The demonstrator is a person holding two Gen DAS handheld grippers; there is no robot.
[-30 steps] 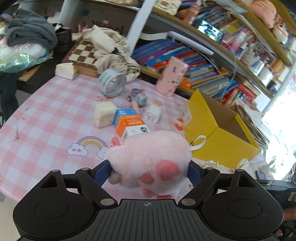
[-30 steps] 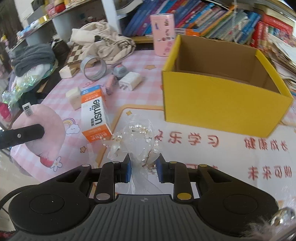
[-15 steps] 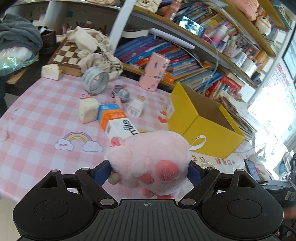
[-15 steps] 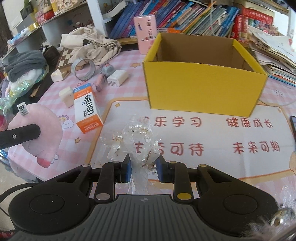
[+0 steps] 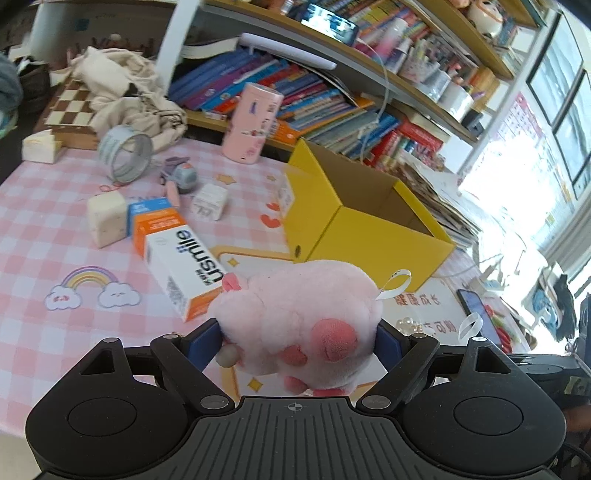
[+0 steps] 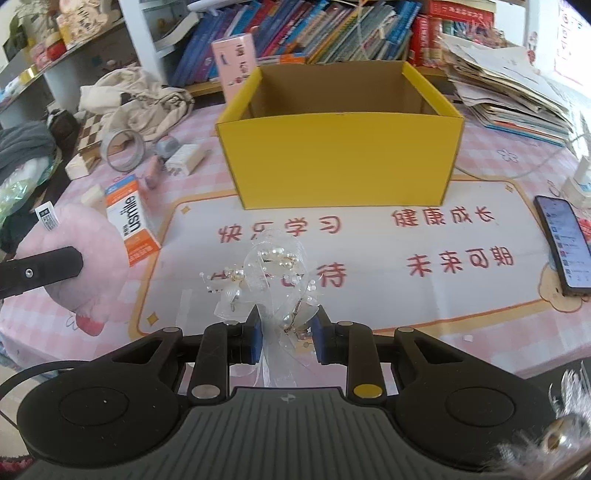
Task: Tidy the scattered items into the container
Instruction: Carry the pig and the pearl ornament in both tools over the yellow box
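fluffy pink plush toy (image 5: 299,314) with darker pink paw pads

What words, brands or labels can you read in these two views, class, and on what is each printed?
"usmile": orange and white carton, lying on the checked tablecloth.
"快乐学习", "健康成长", "未来可期": red characters on the white desk mat.
Too small or blurred: book spines, plush toy's tag, phone screen, pink cylinder.

Things around the tabletop

Many colourful books (image 6: 332,33) are lined up on a shelf behind the pink checked tabletop (image 5: 44,221). A phone (image 6: 563,243) is laid near the right edge, and a pile of papers (image 6: 509,96) is stacked beside the books.
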